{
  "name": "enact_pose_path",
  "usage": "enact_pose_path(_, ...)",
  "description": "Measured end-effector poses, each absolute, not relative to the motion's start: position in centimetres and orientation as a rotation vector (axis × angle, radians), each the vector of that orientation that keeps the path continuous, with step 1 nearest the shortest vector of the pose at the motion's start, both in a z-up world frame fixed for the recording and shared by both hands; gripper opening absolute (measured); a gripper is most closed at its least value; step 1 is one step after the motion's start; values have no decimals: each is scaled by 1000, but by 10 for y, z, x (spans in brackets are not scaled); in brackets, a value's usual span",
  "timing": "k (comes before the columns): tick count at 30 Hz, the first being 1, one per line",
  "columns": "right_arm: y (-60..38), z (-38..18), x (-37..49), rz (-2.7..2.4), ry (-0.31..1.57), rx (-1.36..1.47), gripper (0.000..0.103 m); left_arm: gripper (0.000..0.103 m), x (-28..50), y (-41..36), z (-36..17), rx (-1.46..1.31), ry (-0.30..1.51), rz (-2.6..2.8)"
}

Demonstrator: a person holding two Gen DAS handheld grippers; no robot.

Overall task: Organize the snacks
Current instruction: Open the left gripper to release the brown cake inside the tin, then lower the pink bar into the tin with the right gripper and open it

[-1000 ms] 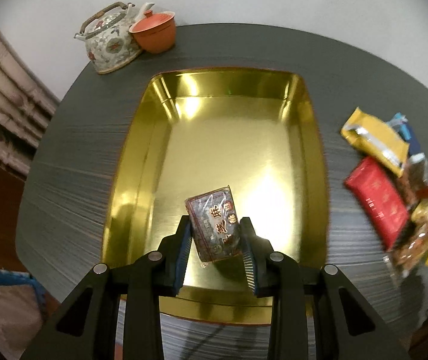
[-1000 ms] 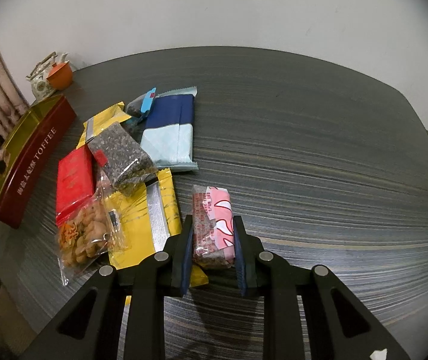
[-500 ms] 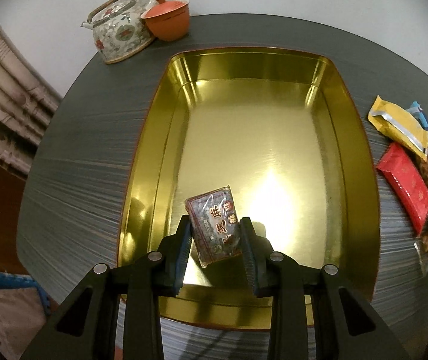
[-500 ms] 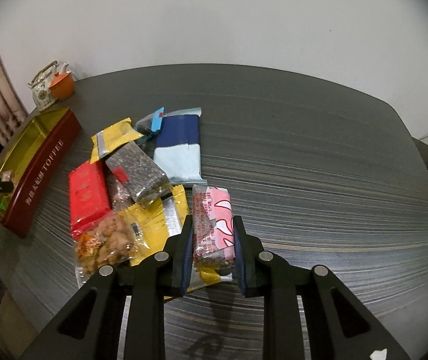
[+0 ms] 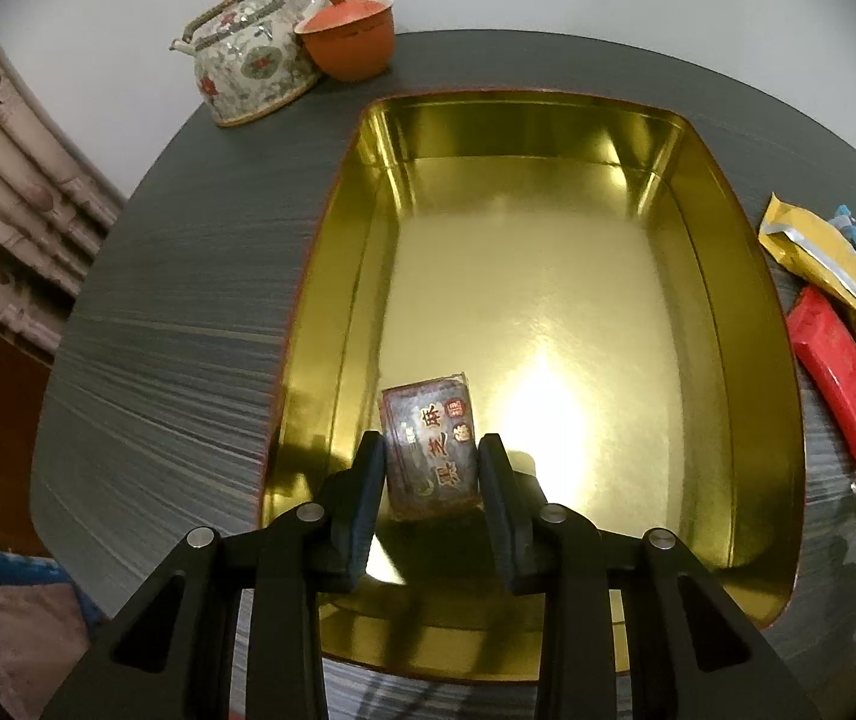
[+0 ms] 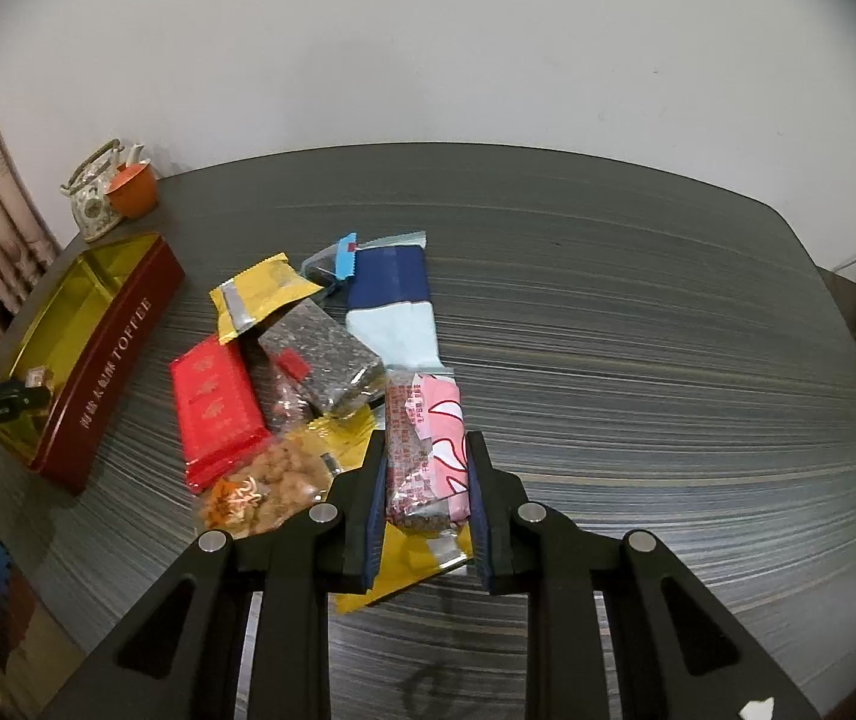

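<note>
The left gripper (image 5: pixel 431 468) was clamped on a small dark packet (image 5: pixel 431 441), a flat glossy rectangle with red and gold characters printed on it, and it hung inside the open tin (image 5: pixel 338 276), low over the near end of the floor. That tin was a deep rectangular box with rounded corners, mirror-shiny gold inside (big glare spot right beside the packet) and dark red outside with "TOFFEE" lettering on the long wall in the right wrist view. Nothing else showed inside it, so there was loads of bare floor ahead of the packet, and the walls stood well clear on both sides.

The right gripper (image 6: pixel 425 474) was closed tight on a pink and white wrapper (image 6: pixel 428 450), crinkly plastic with a see-through end showing something dark and grainy. It looked to be held up off the counter (image 6: pixel 638 360), above the edge of the snack pile.

The pile itself sat just right of the tin: a flat red packet (image 6: pixel 215 405), a yellow foil pouch (image 6: pixel 260 294) with a silver seam, a speckled grey block (image 6: pixel 320 354), a navy and pale blue pack (image 6: pixel 392 312), and a clear bag of fried bits (image 6: pixel 266 486), all overlapping.

The counter was dark grey with a streaky wood grain and rounded corners, and its whole right half was bare. A floral ceramic teapot (image 5: pixel 248 54) and an orange cup (image 5: pixel 350 36) were touching at the far corner by the wall.
</note>
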State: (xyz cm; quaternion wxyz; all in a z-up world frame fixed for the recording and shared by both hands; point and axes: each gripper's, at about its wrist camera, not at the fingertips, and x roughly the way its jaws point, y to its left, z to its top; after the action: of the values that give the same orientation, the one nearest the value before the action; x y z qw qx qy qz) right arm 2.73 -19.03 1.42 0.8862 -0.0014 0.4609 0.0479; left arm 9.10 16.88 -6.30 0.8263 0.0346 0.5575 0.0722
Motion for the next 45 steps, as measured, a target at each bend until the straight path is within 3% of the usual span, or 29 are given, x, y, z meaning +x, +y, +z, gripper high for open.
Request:
enact_pose_path(14,-133,31,29,178,939,-65,21,34,88,172,-57,73,1167,134)
enact_pose_path(16,-123,32,28,196,939,-72,21,38,86,173,-51,58,1159,124)
enact_pose_path(18,-108,33,28,228,940,-80,21,48,85,176,-44,32,1149,107)
enact_pose_path(24,-61,36,30,330,938,-120,21,55,82,190,-17,-24,1083,86)
enact_pose_path(35,47,39,43,533,922,-200,21,57,82,241,-9,-79,1080,163)
enact_pose_path(45,97,5,58,570,996,-264,21,58,81,280,-19,-137,1104,227)
